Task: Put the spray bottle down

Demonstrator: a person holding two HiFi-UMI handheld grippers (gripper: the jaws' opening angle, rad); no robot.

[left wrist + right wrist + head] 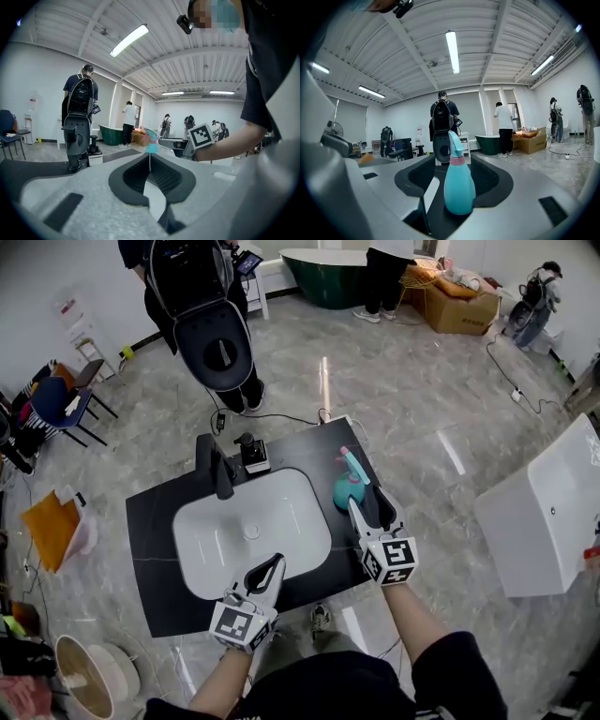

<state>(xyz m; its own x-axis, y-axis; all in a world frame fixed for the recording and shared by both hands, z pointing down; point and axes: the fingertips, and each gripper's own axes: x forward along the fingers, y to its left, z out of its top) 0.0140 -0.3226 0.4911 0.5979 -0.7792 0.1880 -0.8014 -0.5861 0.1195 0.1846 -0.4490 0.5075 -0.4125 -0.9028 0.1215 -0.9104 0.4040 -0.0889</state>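
On the black counter (pixel 150 521) right of the sink (pixel 184 532), bottle (pixel 349 486) stood upright, between the right gripper's (pixel 364 499) spread jaws, pads clear of it, left gripper (pixel 274 565) pressed together, empty, at the counter's near edge.

Below me 1 white basin (pixel 234 540) sunk in a black counter (pixel 155 549), 1 black faucet (pixel 217 468) at its far rim, small black-and-white item (pixel 253 454) just beside, and farther off 1 person in dark clothes (pixel 187 277), 1 green bathtub (pixel 323 273), 1 cardboard box (pixel 459 306).
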